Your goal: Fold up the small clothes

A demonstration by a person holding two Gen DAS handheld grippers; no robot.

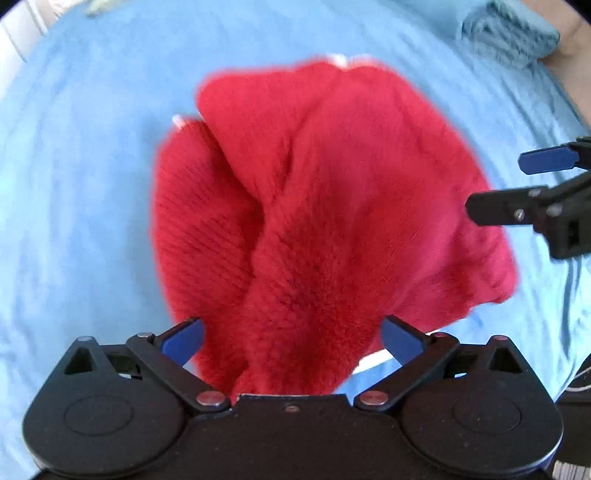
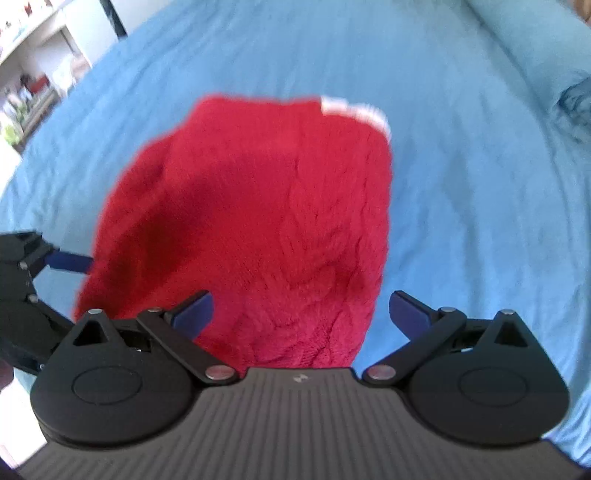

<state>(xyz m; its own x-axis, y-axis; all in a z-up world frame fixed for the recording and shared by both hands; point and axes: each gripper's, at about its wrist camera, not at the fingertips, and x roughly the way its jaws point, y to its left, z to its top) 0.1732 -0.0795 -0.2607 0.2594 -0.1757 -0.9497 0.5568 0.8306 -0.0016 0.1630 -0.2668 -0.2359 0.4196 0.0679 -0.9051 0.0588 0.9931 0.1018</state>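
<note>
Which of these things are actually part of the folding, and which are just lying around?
Part of the job:
- red knitted garment with a white edge
- left gripper, open
- right gripper, open
- light blue bed sheet, the work surface

Lying about:
- crumpled teal cloth at the far corner
- cluttered shelves in the background

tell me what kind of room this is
Most likely a bedroom: the red knit garment lies on a wide blue sheet like a made bed, with a pillow-like ridge at its far edge and cluttered shelves beyond.
</note>
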